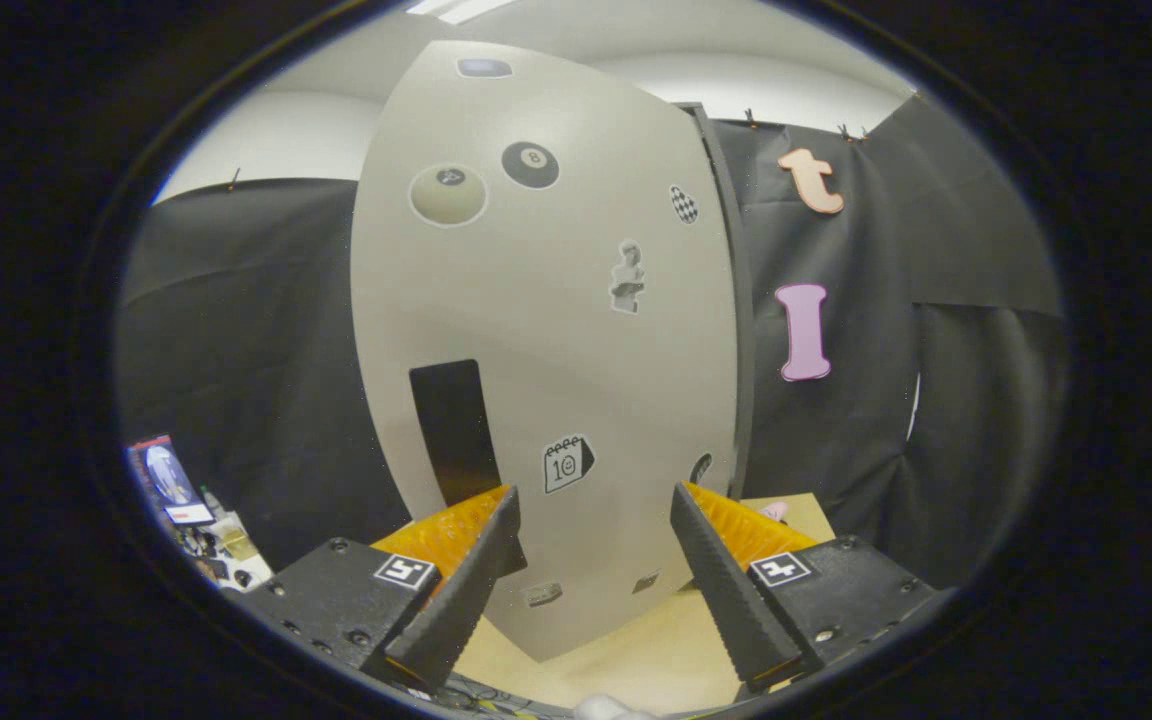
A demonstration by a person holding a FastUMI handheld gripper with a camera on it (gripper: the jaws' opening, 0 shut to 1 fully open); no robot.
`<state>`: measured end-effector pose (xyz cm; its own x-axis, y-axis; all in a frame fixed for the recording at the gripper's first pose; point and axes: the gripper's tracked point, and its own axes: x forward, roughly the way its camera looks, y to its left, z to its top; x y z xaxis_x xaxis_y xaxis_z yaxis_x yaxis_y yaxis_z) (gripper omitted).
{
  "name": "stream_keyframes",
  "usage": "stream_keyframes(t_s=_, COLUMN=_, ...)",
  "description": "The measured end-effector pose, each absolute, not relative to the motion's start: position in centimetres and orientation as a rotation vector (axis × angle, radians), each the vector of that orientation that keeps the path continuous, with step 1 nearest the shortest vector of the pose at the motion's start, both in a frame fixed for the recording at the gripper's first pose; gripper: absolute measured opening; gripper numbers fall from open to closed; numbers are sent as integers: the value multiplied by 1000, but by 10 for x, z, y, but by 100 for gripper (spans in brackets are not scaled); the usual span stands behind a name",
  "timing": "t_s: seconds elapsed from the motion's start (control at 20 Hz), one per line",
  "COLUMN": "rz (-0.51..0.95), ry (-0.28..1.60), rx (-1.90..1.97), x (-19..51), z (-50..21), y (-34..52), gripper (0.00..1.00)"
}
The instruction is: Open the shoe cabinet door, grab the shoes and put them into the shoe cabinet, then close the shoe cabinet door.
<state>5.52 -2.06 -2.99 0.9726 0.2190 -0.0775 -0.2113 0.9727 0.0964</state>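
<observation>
You have one cabinet (pixel 536 330) ahead of you, with one door (pixel 496 300) and one dark slot (pixel 454 430) in it. Its door carries at least seven stickers, two of them billiard balls (pixel 530 164). Your one gripper (pixel 591 540) shows two spread fingers (pixel 466 580).

Tan tabletop (pixel 636 660) below, clutter (pixel 196 520) (small items) far left

Tall beige shoe cabinet door (pixel 536 330), sticker-covered, dark handle slot (pixel 451 430), upright on wooden tabletop
</observation>
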Motion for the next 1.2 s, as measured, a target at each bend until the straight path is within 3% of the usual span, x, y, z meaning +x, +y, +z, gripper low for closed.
stream_keyframes(t_s=1.2, rz=-148, ry=-18, rx=74, x=-76, z=-12, y=-73, gripper=100)
